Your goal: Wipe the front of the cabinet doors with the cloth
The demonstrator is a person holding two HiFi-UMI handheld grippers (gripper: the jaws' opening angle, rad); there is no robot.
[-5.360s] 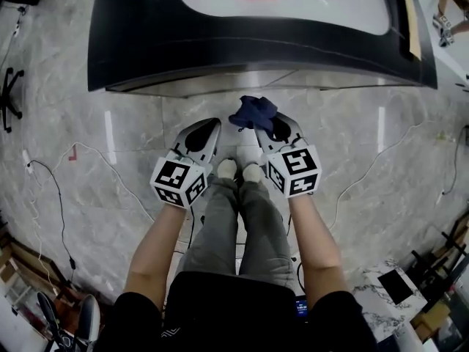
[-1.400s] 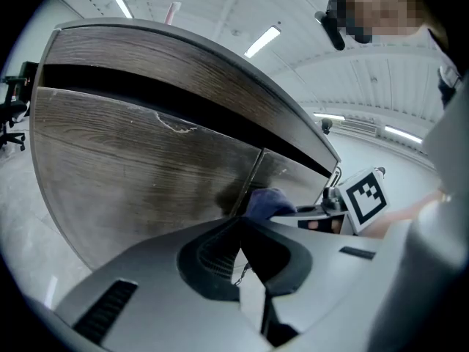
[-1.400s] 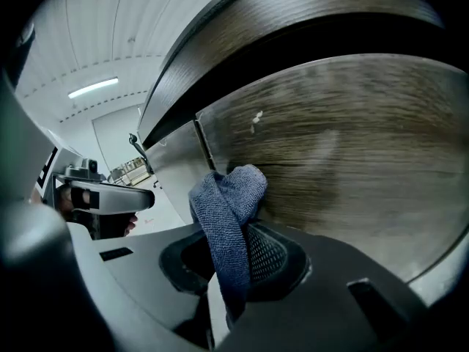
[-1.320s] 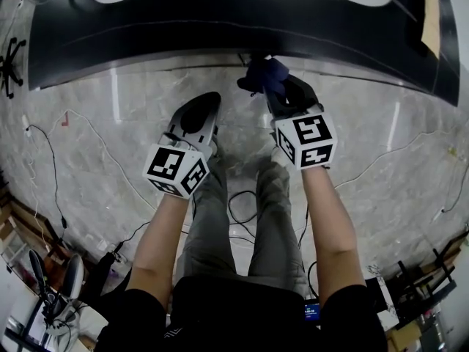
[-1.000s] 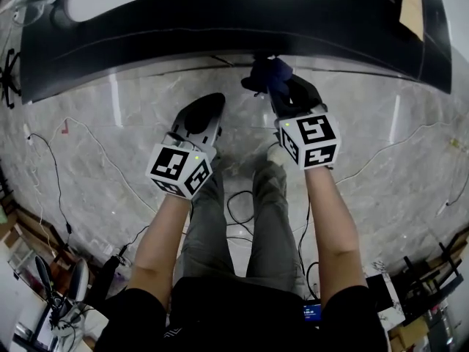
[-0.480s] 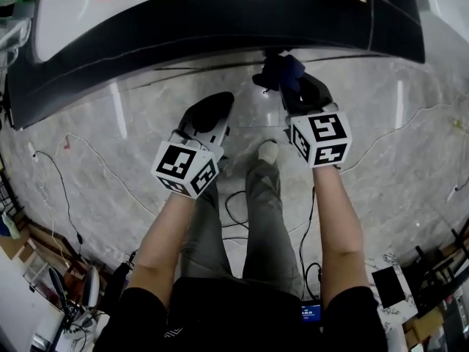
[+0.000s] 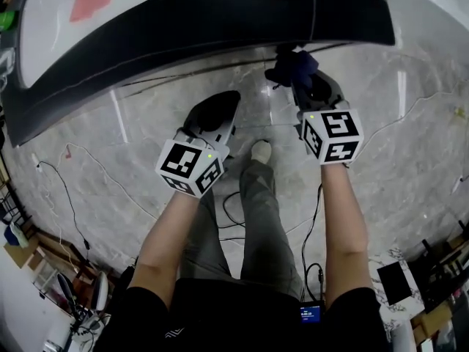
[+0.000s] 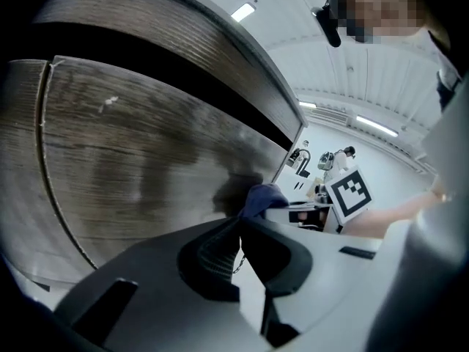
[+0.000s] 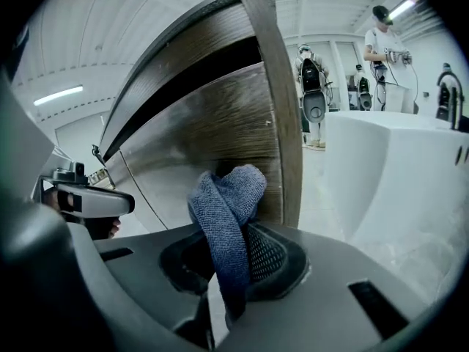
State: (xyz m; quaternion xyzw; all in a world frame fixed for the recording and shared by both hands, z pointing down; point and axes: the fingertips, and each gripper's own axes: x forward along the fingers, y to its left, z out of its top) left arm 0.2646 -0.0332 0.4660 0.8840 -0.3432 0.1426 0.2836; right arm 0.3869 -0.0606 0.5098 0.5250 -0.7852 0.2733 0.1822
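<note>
In the head view, the right claw [image 7: 298,79] has travelled from the middle of the frame to the upper right. The cloth [image 7: 294,63] it carries hung clear of the cabinet [image 7: 220,28] a few seconds ago and now sits right at the cabinet's lower edge, not far from its right end. I judge that the wipe is under way and this stroke is nearing the end of the front. The left claw [image 7: 223,103] trails at the centre, over a glossy, veined marble floor [image 7: 410,160]. The cabinet's rim looks dark and smooth.

In the left gripper view, the left claw [image 8: 240,235] is pinched together with nothing in it (it does no work here). Beyond it a door [image 8: 132,160] fills the upper left. The door is grey-brown and matt, with fine wood grain and a thin curved seam at the far left. The cloth [image 8: 262,196] is a small blue lump at the centre against that door, and the right claw's marker cube [image 8: 349,191] is just to its right.

In the right gripper view, the right claw [image 9: 223,270] is clamped on the cloth [image 9: 223,196]. The cloth is a blue-grey, nubbly knit bunched into a rounded wad above the ribbed black pads [image 9: 267,259]. The wad appears to press on the door [image 9: 212,123] just left of its upright right edge. A smooth white basin [image 9: 396,174] fills the right of the frame.
</note>
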